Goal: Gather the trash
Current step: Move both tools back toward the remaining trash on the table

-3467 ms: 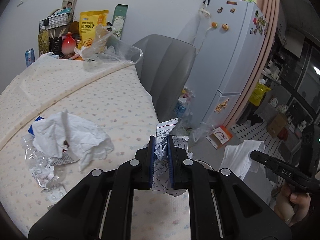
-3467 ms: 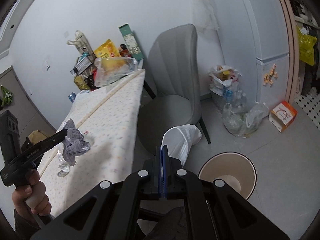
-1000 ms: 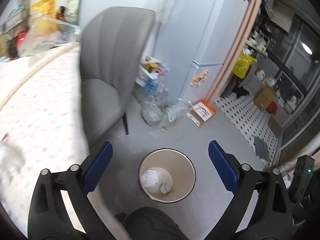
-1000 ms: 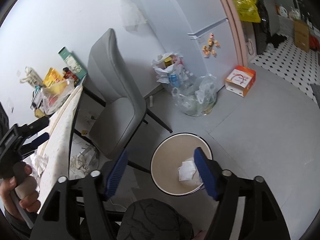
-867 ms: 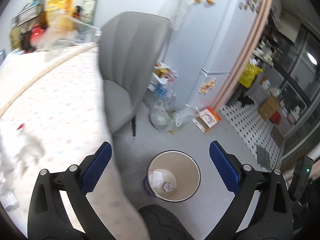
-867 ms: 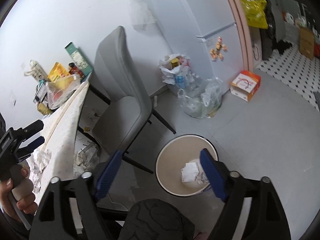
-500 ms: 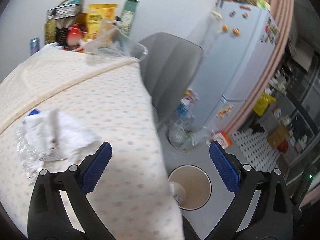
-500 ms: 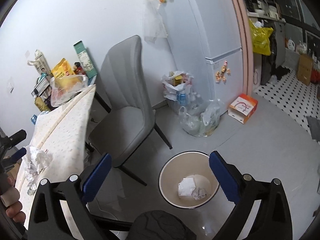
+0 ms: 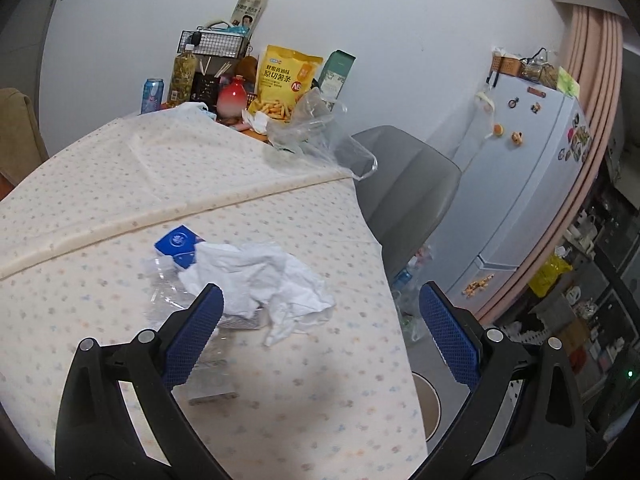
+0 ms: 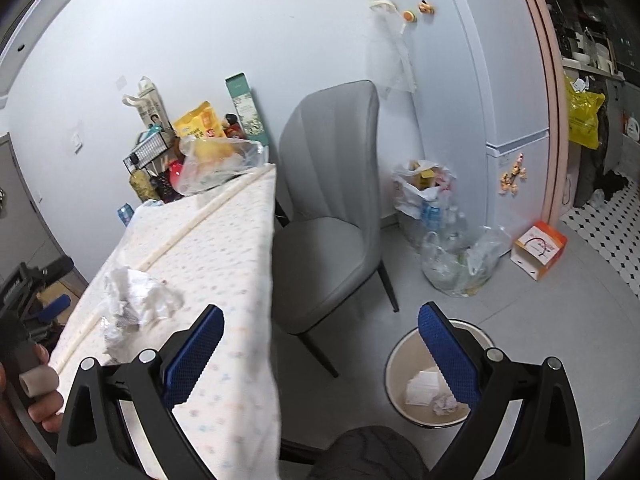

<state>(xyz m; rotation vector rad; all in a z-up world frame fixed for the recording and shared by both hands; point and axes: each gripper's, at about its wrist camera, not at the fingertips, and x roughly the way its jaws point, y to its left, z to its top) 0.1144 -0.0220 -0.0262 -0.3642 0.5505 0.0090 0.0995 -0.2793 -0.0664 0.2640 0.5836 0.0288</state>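
Observation:
A crumpled white tissue (image 9: 264,280) lies on the cloth-covered table (image 9: 120,184), over a blue-and-white wrapper (image 9: 178,243) and clear plastic wrappers (image 9: 160,296). My left gripper (image 9: 320,332) is open and empty just above and in front of this pile. The tissue also shows in the right wrist view (image 10: 134,294). My right gripper (image 10: 320,356) is open and empty, over the table's edge and the floor. A round bin (image 10: 400,356) on the floor holds paper scraps (image 10: 422,388). The bin's rim shows in the left wrist view (image 9: 430,404).
A grey chair (image 10: 332,184) stands between the table and the bin. Snack bags, bottles and a wire basket (image 9: 212,42) crowd the table's far end. A clear plastic bag (image 9: 320,136) lies there. Bags of bottles (image 10: 460,256) and a fridge (image 10: 480,80) stand by the wall.
Both grippers let go of their trash into the bin and opened. The left gripper swung from the bin back over the table pile. The right gripper rose and turned toward the table.

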